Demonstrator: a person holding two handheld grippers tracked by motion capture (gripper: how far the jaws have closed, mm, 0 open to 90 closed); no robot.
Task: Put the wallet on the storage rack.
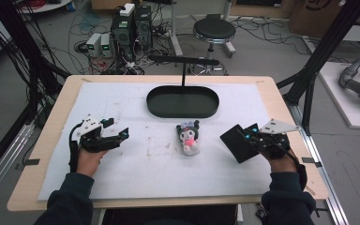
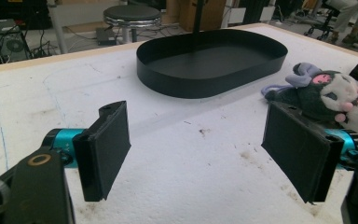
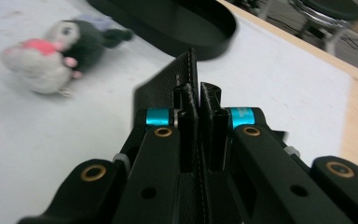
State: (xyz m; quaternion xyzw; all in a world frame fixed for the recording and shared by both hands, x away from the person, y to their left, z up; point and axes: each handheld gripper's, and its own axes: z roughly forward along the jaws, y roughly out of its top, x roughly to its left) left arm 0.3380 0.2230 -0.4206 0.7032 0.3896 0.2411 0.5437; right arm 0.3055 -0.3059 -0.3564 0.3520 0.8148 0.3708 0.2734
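Right gripper (image 1: pixel 249 137) is clamping a black leather wallet (image 1: pixel 236 143) at lower right; left gripper (image 1: pixel 117 134) jaws spread, empty. Plush toy (image 1: pixel 189 136) lying mid-frame; black tray (image 1: pixel 183 101) holding nothing, so placement looks pending.

Two forearms in dark sleeves reach in from the bottom edge, each hand holding a hand-held gripper above the counter (image 1: pixel 122 101).

The left hand (image 1: pixel 88 159) grips the left hand-held gripper (image 1: pixel 117 136) at the left side, its jaws pointing right and standing wide apart with nothing between them. The right hand (image 1: pixel 281 161) grips the right hand-held gripper (image 1: pixel 248 136) at the right side, angled up and to the left, its jaws pressed closed on a flat black leather-like piece (image 1: pixel 236 143) with stitched edges.
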